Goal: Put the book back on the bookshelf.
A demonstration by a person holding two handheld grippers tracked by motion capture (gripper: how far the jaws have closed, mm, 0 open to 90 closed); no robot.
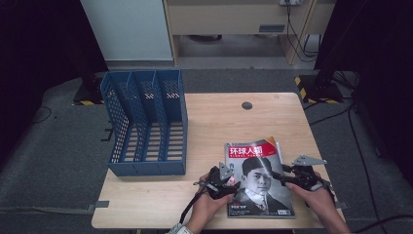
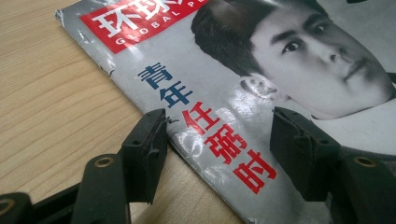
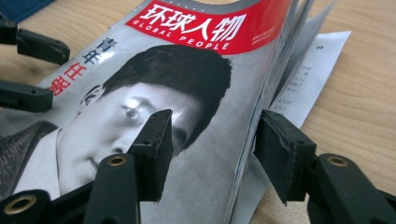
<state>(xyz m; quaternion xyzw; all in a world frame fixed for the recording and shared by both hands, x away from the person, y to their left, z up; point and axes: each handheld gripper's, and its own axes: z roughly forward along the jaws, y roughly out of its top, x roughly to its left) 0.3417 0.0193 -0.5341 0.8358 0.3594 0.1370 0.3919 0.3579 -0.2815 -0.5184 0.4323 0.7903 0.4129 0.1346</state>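
magazine (image 1: 260, 180) | flat, near right of surface (image 1: 219, 117), blue file rack (image 1: 146, 124) far left | left tool (image 1: 228, 184) apart, astride its left edge | right tool (image 1: 287, 176) apart, astride lifted right edge, likely to grip it

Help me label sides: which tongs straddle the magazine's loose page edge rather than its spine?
The right tongs: the magazine fans open between their jaws, pages lifting. The left tongs straddle the bound edge beside the red lettering.

Wooden table (image 1: 160, 204) on grey carpet (image 1: 53, 146), pale cabinet (image 1: 229, 19) behind
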